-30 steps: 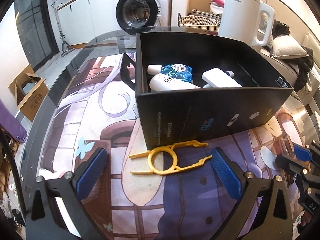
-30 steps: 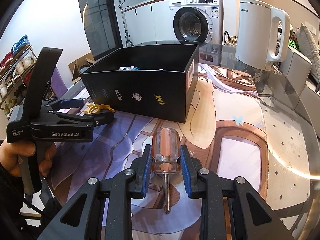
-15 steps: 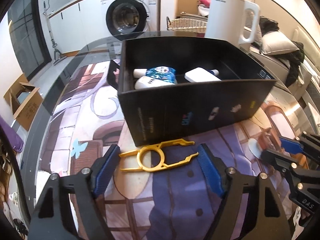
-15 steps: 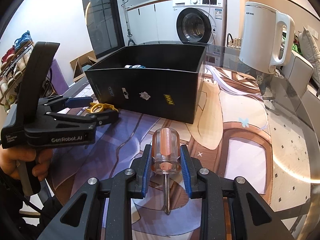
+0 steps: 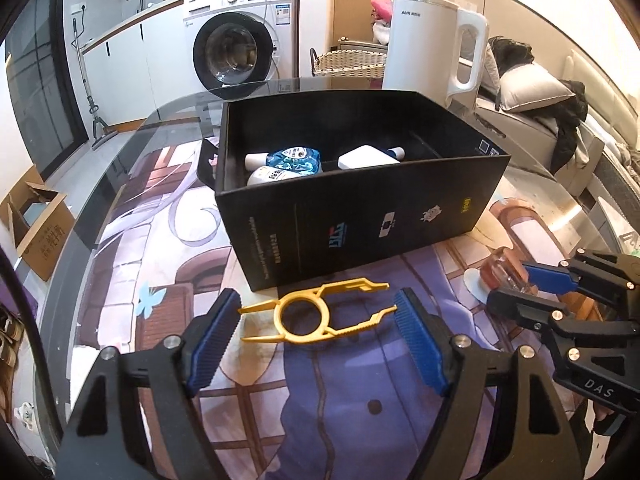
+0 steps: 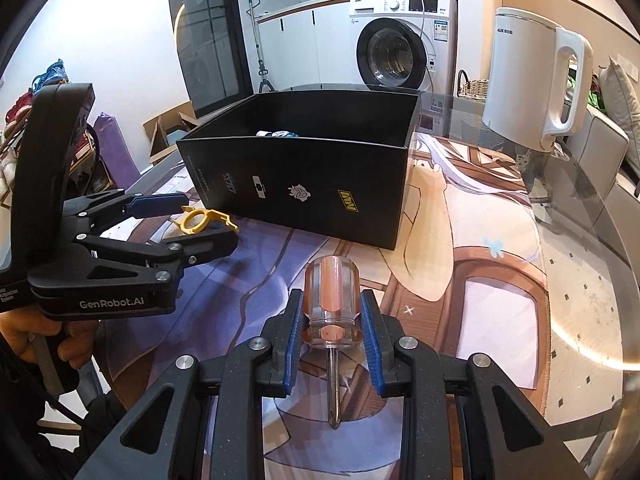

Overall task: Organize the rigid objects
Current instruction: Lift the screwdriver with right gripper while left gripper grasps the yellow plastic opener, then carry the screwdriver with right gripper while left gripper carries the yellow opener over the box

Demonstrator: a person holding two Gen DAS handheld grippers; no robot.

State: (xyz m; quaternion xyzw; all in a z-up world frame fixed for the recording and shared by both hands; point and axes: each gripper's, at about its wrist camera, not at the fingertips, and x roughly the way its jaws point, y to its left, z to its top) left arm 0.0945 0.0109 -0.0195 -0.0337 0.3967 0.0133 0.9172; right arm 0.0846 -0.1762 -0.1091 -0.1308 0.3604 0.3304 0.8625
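Note:
A yellow plastic tool (image 5: 316, 312) with a ring in its middle lies flat on the mat, just in front of a black open box (image 5: 360, 216). My left gripper (image 5: 318, 332) is open, its blue pads on either side of the tool and apart from it. The box holds white bottles and a blue packet (image 5: 296, 160). My right gripper (image 6: 331, 324) is shut on a stubby screwdriver (image 6: 330, 300) with a clear orange handle, handle forward, shaft towards the camera. The right gripper also shows in the left wrist view (image 5: 516, 280). The left gripper shows in the right wrist view (image 6: 192, 224).
A white electric kettle (image 5: 430, 44) stands behind the box on the glass table (image 5: 160, 120). A printed mat (image 6: 480, 248) covers the table. A washing machine (image 5: 236, 36), a wicker basket (image 5: 348, 64) and a cardboard box (image 5: 36, 224) on the floor lie beyond.
My left gripper has moved forward and its pads now flank the yellow tool. My right gripper has come slightly nearer the box, still shut on the screwdriver.

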